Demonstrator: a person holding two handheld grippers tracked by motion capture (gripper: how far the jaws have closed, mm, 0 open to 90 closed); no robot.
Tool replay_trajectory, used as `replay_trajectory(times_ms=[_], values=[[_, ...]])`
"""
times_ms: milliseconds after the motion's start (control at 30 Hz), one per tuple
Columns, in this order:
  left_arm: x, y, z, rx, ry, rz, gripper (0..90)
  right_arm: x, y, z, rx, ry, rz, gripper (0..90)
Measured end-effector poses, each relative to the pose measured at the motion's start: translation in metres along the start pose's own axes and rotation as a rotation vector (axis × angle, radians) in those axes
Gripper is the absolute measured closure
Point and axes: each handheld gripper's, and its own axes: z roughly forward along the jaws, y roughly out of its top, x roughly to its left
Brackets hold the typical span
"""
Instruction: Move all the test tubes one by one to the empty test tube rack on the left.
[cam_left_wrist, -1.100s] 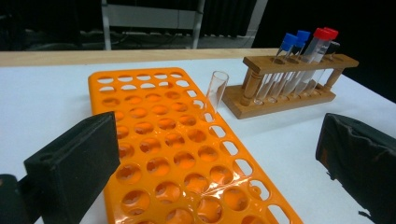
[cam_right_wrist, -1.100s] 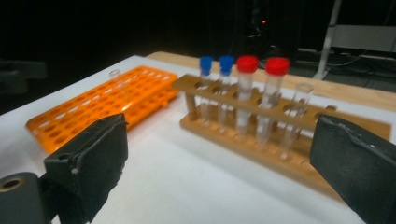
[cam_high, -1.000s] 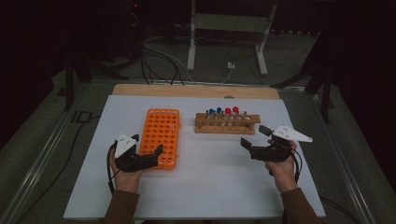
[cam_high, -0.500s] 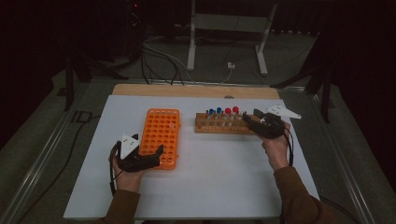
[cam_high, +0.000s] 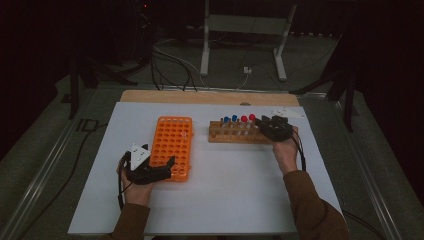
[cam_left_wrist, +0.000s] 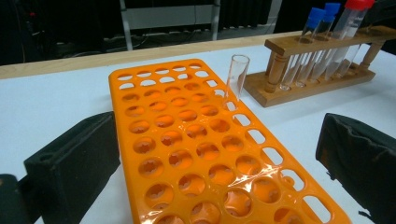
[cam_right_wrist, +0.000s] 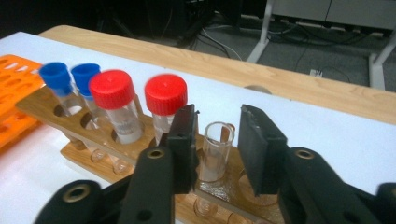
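Observation:
An orange rack (cam_high: 172, 145) (cam_left_wrist: 187, 144) lies left of centre, with one uncapped clear tube (cam_left_wrist: 237, 74) upright in a far hole. My left gripper (cam_high: 160, 167) (cam_left_wrist: 215, 121) straddles its near end, pads against both long sides. To the right stands a wooden rack (cam_high: 235, 136) (cam_right_wrist: 46, 107) with two blue-capped tubes (cam_right_wrist: 58, 74) and two red-capped tubes (cam_right_wrist: 112, 88). My right gripper (cam_high: 265, 124) (cam_right_wrist: 217, 116) is at its right end. Its jaws have just been closing and flank an uncapped clear tube (cam_right_wrist: 217, 149) that stands in the rack, with slim gaps either side.
The white table top (cam_high: 240, 190) has a wooden strip (cam_high: 200, 96) along its far edge. Beyond it, a metal stand (cam_high: 240, 45) and cables lie on the dark floor. Both forearms come in from the near edge.
My right gripper went from the table's near right to the right end of the wooden rack, and its jaws narrowed around the open tube. The left gripper stayed at the orange rack.

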Motion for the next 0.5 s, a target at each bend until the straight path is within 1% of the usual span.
replay_trajectory(times_ms=[67, 200, 300, 333, 433, 500], values=[[-0.0006, -0.0005, 0.0004, 0.003, 0.000, 0.003, 0.6, 0.0002, -0.0034, 0.0044, 0.020, -0.016, 0.016, 72.6], [-0.0014, -0.0008, 0.0011, 0.006, 0.000, 0.008, 0.6, 0.0018, -0.0060, 0.0077, 0.032, -0.016, 0.016, 75.1], [-0.0021, -0.0010, 0.0014, 0.006, -0.002, 0.007, 0.6, 0.0050, -0.0071, 0.0087, 0.030, -0.015, 0.018, 75.7], [-0.0024, -0.0011, 0.0015, 0.007, -0.003, 0.007, 0.6, 0.0071, -0.0074, 0.0087, 0.029, -0.029, 0.019, 76.1], [-0.0037, -0.0014, 0.0023, 0.010, -0.006, 0.011, 0.6, 0.0081, -0.0076, 0.0086, 0.028, -0.035, 0.029, 76.1], [-0.0053, -0.0019, 0.0031, 0.014, -0.013, 0.015, 0.6, 0.0086, -0.0077, 0.0085, 0.029, -0.035, 0.026, 76.1]])
